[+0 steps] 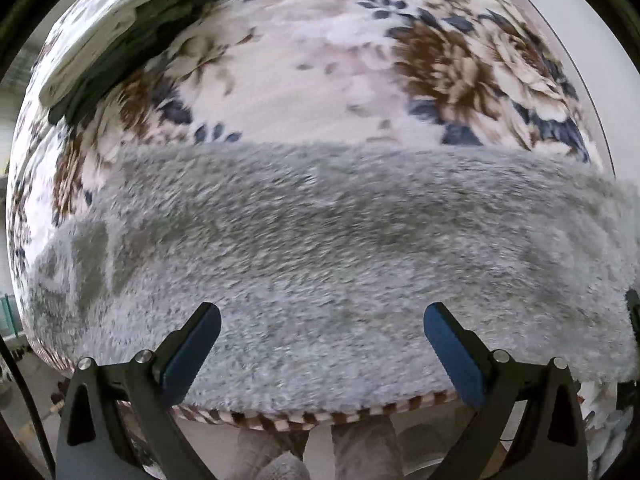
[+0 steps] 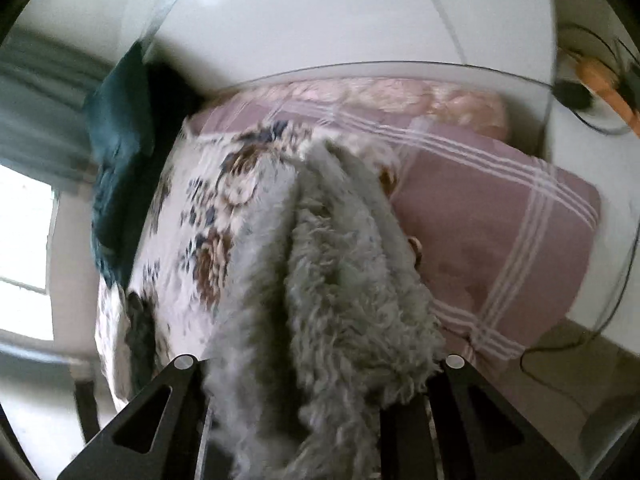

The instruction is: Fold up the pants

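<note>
The pants (image 1: 340, 248) (soft, fluffy, limp) are gripped at one bunched end by the right gripper (image 2: 316, 420), best supported along edges, while the left gripper (image 1: 322, 344) is spread, empty.

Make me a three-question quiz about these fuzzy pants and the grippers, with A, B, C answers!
1. Where do the pants lie in the left view?
A. on a flowered blanket
B. on a wooden floor
C. in a basket

2. What colour are the pants?
A. red
B. grey
C. yellow

3. What is the left gripper doing?
A. squeezing a sock
B. holding a hanger
C. open above the pants, holding nothing

Answers:
1 A, flowered cloth shows behind the fuzzy strip.
2 B, the fleece looks grey in both views.
3 C, its blue pads stand wide apart; the right gripper instead is shut on bunched pants.
</note>
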